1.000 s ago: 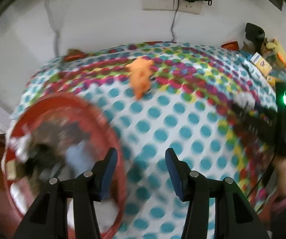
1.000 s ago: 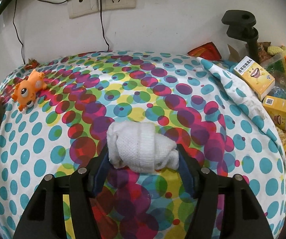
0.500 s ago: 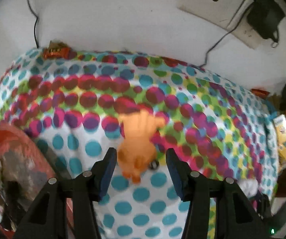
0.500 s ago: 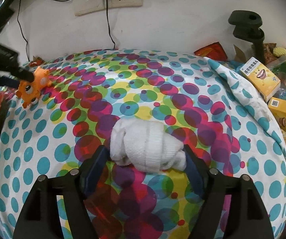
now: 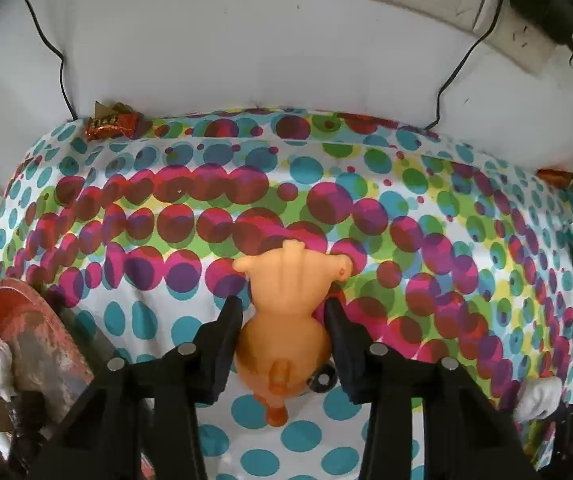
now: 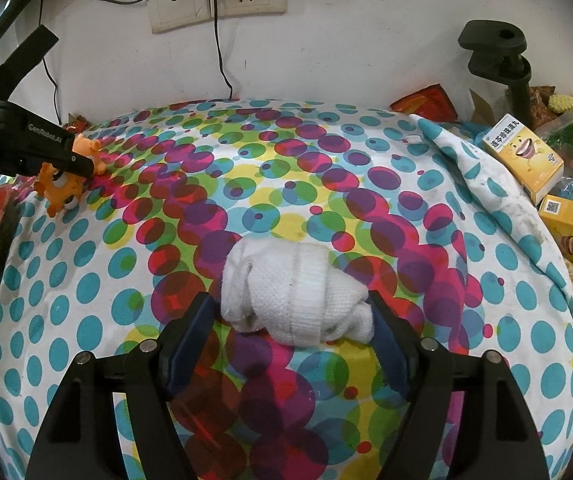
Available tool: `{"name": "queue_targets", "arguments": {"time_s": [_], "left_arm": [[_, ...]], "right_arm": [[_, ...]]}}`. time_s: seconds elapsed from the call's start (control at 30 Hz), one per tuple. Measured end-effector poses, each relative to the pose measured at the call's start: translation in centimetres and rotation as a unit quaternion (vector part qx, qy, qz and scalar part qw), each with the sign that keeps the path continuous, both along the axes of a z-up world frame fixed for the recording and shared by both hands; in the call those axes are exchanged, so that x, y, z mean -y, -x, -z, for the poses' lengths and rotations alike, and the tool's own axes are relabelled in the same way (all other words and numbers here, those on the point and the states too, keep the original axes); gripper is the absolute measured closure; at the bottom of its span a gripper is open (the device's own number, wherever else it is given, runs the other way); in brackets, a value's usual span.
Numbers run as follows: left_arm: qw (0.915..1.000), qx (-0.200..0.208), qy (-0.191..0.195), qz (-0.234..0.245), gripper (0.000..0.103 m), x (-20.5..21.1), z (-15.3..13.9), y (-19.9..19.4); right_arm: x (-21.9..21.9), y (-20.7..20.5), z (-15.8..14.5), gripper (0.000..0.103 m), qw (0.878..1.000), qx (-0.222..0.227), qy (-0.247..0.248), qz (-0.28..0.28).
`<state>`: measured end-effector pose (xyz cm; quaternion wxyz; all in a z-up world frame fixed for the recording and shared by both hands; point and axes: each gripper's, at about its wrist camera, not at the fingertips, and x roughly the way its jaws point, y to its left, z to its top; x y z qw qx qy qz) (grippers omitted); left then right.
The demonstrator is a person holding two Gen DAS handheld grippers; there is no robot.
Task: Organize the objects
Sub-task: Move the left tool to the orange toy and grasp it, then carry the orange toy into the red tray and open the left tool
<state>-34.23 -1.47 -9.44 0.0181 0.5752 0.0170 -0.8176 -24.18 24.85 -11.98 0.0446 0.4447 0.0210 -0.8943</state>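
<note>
**Left gripper closes on the orange toy; right one brackets the white socks**

The left gripper (image 5: 284,316) points steeply down at the small orange rubbery toy animal (image 5: 286,320), which lies on the dotted, multicoloured cloth of the counter (image 5: 446,240) near its left edge, just beside a worn red tray (image 5: 26,332). Its jaws have just been closing, with the toy's rounded body between them — the pads look to be touching its flanks. The toy seems light, squashy and smooth, so a hold across the widest part of the body should seat better than one on its thin limbs or tail.

The right gripper (image 6: 292,320) stands spread wide around a rolled bundle of white knitted socks (image 6: 294,292) at mid-counter, towards the near edge. The pads sit at the bundle's ends without visibly squeezing. Soft and light, it will compress — a grip across the ribbed middle band would probably keep the roll from unwinding.
</note>
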Motion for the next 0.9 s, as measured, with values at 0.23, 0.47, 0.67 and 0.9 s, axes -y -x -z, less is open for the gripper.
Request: {"name": "queue_targets", "arguments": {"time_s": [0.23,0.47,0.67,0.9], "left_arm": [[0.9998,-0.009,0.018,0.006,0.062,-0.2,-0.6,-1.7],[0.999,-0.019,0.034,0.025,0.062,-1.2,-1.4,-5.1],[0.998,-0.026,0.043,0.039,0.062,-2.7,-2.2,-7.9],[0.9961,-0.039,0.053,0.059,0.062,-3.7,-3.2,-11.4]], "right_arm": [[0.0,0.0,0.1,0.028,1.0,-0.002,0.0,0.0],[0.0,-0.1,0.3,0.028,1.0,-0.004,0.001,0.0],[0.0,-0.2,0.4,0.028,1.0,-0.004,0.0,0.0],[0.1,-0.2,0.4,0.029,1.0,-0.004,0.0,0.001]]}}
